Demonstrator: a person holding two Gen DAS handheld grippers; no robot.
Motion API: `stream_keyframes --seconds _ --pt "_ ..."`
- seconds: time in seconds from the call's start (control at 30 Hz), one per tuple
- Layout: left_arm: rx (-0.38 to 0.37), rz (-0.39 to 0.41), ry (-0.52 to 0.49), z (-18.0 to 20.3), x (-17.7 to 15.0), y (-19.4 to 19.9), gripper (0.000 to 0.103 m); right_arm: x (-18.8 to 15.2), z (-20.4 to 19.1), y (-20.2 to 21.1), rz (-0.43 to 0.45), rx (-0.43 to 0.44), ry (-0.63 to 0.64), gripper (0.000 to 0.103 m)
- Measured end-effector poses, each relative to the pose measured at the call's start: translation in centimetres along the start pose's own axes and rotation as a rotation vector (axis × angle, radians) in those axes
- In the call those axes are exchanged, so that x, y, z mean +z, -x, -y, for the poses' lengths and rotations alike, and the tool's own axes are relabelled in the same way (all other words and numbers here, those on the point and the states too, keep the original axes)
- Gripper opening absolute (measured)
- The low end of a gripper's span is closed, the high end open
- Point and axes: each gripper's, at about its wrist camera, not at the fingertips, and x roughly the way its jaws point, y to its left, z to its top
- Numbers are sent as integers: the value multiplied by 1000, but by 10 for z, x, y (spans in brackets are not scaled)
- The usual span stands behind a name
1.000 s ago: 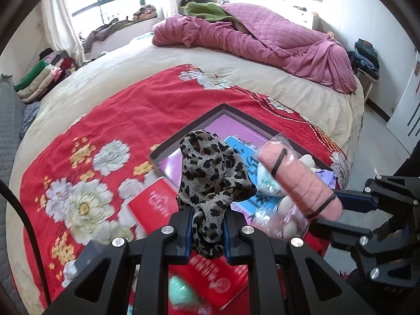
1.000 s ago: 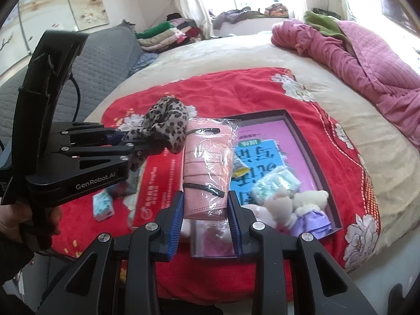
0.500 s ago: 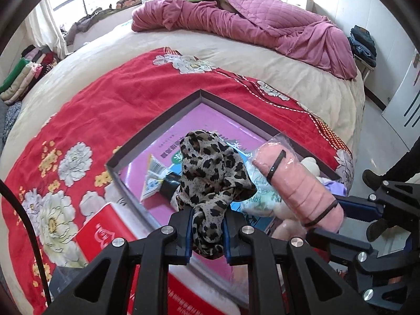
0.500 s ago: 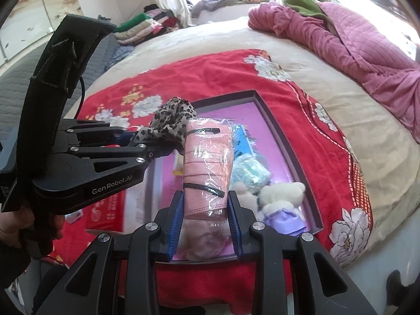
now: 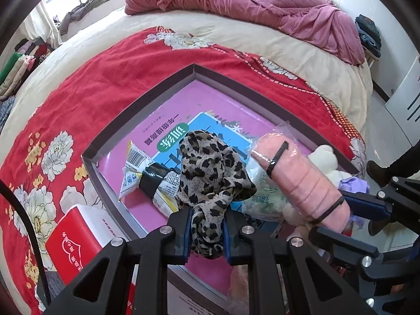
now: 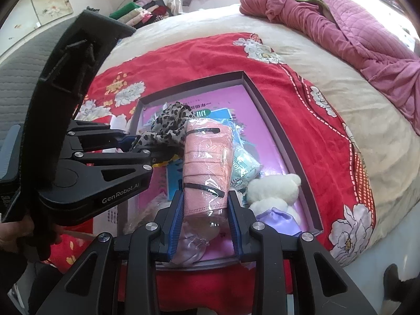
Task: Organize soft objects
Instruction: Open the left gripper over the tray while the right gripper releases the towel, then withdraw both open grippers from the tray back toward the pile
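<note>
The bed (image 5: 262, 42) carries a red floral blanket (image 5: 110, 78), and on it lies a shallow grey-walled box (image 5: 147, 99) with a pink floor. The far half of that floor is bare; the near half is crowded with a blue booklet (image 5: 210, 126), a taped snack packet (image 5: 147, 176), a pale green packet (image 6: 245, 165) and a white plush toy (image 6: 273, 189). A red-and-white carton (image 5: 78, 233) sits just outside the box's left wall.

The left gripper (image 5: 206, 232) is clenched on a leopard-print cloth (image 5: 210, 165), which bunches up above the box's near-left part. The right gripper (image 6: 204, 225) is grasping a bagged stack of pink face masks (image 6: 207, 162), held upright over the box's near edge, just beside the cloth.

Against the frames 1 second ago, both grippers have dropped and moved forward: the box now fills the middle of each view, and the snack packet, hidden then, shows in the left wrist view. Both grips are unchanged.

The right wrist view alone shows the box's near right corner, the purple cloth (image 6: 278, 218) below the plush toy, and a gloved hand (image 6: 34, 233) on the left gripper's handle. The left wrist view alone shows the snack packet's barcode and a dark shoe (image 5: 378, 173) on the floor beyond the bed edge.
</note>
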Motion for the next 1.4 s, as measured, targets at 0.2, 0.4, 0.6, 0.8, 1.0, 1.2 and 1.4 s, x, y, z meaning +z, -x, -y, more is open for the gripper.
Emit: stream_keyframes --seconds 0.2,0.4,0.6,0.8,1.0,1.2,1.4 --pt "-7 -7 8 -2 -1 -4 43 2 3 -6 -13 5 -15 37" --pt "-8 2 12 -2 -2 1 54 -1 3 -6 -19 2 -25 39" --pt "-5 21 21 -5 -2 10 71 0 -1 4 13 -2 -18 39" --pt "-2 57 44 -14 -2 31 73 2 -6 21 52 -6 -10 39" --pt "-14 106 60 -21 -3 58 73 3 -15 42 94 2 2 39" --pt "-18 148 71 -28 -9 85 73 7 -25 58 127 9 7 39" --pt "1 199 93 -52 -37 127 73 7 -56 75 156 49 55 39"
